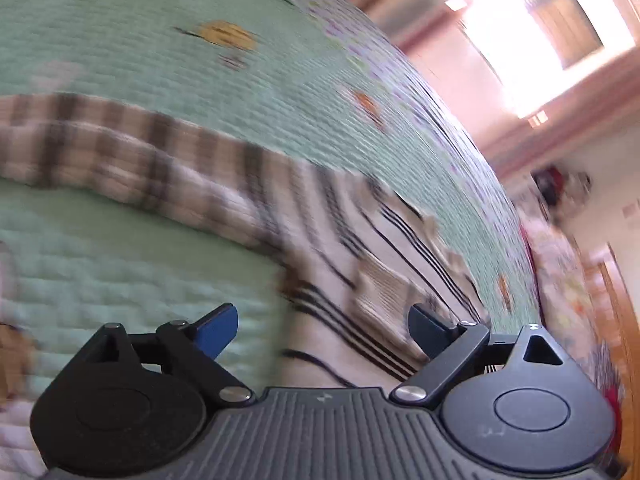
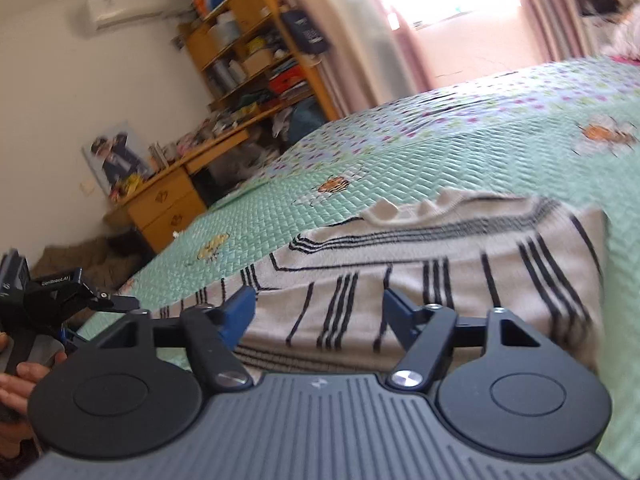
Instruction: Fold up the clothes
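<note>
Striped sweater on my green quilt

I see a cream sweater (image 2: 420, 276) with thin black stripes lying partly folded on the green quilt (image 2: 460, 160). One long sleeve (image 1: 120, 148) stretches out flat across the quilt, away from the folded body.

Each gripper, the left gripper (image 1: 322, 330) and the right gripper (image 2: 318, 312), has blue fingers (image 2: 239, 314) on black link arms with silver screws, two round black discs and a grey ribbed body behind them.
</note>
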`<state>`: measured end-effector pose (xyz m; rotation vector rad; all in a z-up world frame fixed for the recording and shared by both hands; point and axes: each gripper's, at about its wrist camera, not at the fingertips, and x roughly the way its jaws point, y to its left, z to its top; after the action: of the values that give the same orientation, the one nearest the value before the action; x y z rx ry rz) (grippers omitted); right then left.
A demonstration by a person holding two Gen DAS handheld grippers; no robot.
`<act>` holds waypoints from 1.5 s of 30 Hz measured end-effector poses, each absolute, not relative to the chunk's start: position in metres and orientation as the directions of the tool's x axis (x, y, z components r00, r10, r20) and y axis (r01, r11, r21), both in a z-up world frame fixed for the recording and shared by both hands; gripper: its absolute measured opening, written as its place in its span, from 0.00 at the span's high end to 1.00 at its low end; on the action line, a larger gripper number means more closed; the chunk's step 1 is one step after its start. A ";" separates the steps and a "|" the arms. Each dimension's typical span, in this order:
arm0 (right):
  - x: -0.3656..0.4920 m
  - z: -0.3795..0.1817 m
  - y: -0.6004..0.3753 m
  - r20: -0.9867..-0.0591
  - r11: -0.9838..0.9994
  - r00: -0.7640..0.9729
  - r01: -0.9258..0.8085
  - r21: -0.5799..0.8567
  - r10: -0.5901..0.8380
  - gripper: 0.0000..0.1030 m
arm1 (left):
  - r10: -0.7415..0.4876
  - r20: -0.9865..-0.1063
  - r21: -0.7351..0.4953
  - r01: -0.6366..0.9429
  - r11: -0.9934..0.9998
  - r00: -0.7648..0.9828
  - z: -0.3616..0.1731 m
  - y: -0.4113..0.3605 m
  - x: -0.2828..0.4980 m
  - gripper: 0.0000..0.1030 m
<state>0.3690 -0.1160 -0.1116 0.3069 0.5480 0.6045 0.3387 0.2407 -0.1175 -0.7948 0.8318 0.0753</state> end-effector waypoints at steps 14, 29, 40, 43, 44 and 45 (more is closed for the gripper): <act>0.601 -0.169 -0.069 -0.743 0.865 0.499 -0.454 0.213 0.445 1.00 | -0.026 -0.625 -0.267 -0.182 0.947 0.780 -0.184 0.126 0.371 0.01; 0.597 -0.171 0.024 -0.716 0.812 0.476 -0.540 0.220 0.510 1.00 | 0.004 -0.628 -0.219 -0.182 0.959 0.778 -0.183 0.119 0.366 0.01; 0.594 -0.162 0.057 -0.729 0.810 0.475 -0.557 0.185 0.493 0.73 | -0.010 -0.630 -0.237 -0.179 0.955 0.777 -0.182 0.122 0.367 0.01; 0.597 -0.162 0.062 -0.682 0.819 0.537 -0.551 0.160 0.495 0.73 | -0.023 -0.625 -0.252 -0.174 0.952 0.781 -0.183 0.124 0.367 0.01; 0.591 -0.156 0.058 -0.655 0.813 0.556 -0.561 0.158 0.511 0.73 | -0.024 -0.624 -0.253 -0.173 0.952 0.781 -0.183 0.124 0.367 0.01; 0.586 -0.150 0.054 -0.627 0.806 0.574 -0.570 0.155 0.527 0.73 | -0.023 -0.624 -0.250 -0.173 0.953 0.781 -0.184 0.124 0.368 0.01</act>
<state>0.5857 0.0541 -0.1504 -0.0662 0.7116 0.6433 0.3676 0.1238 -0.1837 -0.3041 0.6726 0.0824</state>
